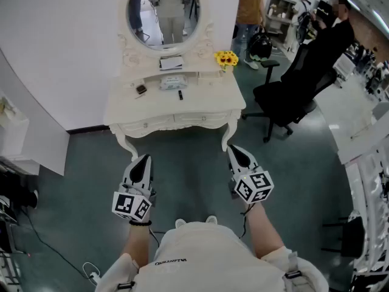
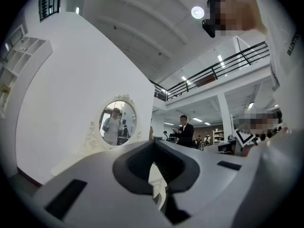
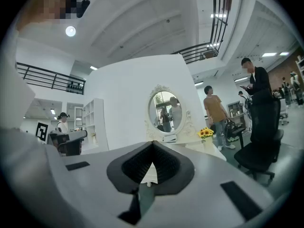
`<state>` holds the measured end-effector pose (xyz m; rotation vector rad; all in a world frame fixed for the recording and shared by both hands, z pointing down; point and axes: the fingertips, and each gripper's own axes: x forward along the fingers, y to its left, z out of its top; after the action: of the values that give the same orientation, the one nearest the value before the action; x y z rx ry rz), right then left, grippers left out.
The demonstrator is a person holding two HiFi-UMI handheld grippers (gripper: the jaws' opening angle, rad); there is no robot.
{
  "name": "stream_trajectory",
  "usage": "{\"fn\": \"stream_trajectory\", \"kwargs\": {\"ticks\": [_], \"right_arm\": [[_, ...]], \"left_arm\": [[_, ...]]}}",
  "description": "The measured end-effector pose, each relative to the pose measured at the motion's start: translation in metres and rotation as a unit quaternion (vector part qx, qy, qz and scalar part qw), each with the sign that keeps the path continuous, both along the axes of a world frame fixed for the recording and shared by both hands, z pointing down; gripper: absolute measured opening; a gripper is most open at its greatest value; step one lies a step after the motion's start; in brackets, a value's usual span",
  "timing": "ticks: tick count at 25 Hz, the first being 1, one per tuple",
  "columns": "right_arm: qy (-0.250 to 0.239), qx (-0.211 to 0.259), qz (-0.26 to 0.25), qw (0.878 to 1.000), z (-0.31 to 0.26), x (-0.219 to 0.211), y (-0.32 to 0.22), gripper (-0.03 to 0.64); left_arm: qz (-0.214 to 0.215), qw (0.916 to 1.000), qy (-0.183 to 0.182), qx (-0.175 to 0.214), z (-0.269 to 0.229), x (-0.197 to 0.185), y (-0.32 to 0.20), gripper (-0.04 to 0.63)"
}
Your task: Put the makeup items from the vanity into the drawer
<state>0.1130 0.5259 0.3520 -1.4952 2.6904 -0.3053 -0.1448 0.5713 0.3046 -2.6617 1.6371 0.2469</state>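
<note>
A white vanity (image 1: pixel 130 111) with an oval mirror (image 1: pixel 163 11) stands ahead of me on the green floor. On its top lie a small dark compact (image 1: pixel 141 89), a dark lipstick (image 1: pixel 180 94) and a pale packet (image 1: pixel 172 83). A box (image 1: pixel 171 62) sits on the raised shelf under the mirror. The drawer front (image 1: pixel 176 120) looks closed. My left gripper (image 1: pixel 144 158) and right gripper (image 1: pixel 234 149) hang short of the vanity's front legs, both shut and empty. The mirror (image 2: pixel 117 122) shows far off past the left gripper (image 2: pixel 153 145). The right gripper (image 3: pixel 152 144) points at the vanity (image 3: pixel 190 146).
Yellow flowers (image 1: pixel 226 58) stand at the vanity's right rear corner. To the right of the vanity there is a black office chair (image 1: pixel 285 96), with a person in dark clothes behind it. A white cabinet (image 1: pixel 24 140) and floor cables are at the left. White desks line the right side.
</note>
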Motion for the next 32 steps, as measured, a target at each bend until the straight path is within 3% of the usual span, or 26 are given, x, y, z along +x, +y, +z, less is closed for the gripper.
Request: {"fn": "stream_trajectory", "kwargs": {"ticks": [10, 24, 32], "right_arm": [[-0.005, -0.008, -0.009, 1.000, 0.004, -0.012, 0.002, 0.009], [-0.005, -0.013, -0.013, 1.000, 0.013, -0.083, -0.006, 0.009], [-0.005, -0.026, -0.024, 0.999, 0.024, -0.103, -0.019, 0.009]], "left_arm": [[0.003, 1.0000, 0.005, -0.007, 0.005, -0.007, 0.005, 0.000], [0.023, 0.9989, 0.010, -0.039, 0.044, -0.047, 0.018, 0.000], [0.012, 0.9986, 0.015, -0.049, 0.054, -0.060, 0.002, 0.000]]}}
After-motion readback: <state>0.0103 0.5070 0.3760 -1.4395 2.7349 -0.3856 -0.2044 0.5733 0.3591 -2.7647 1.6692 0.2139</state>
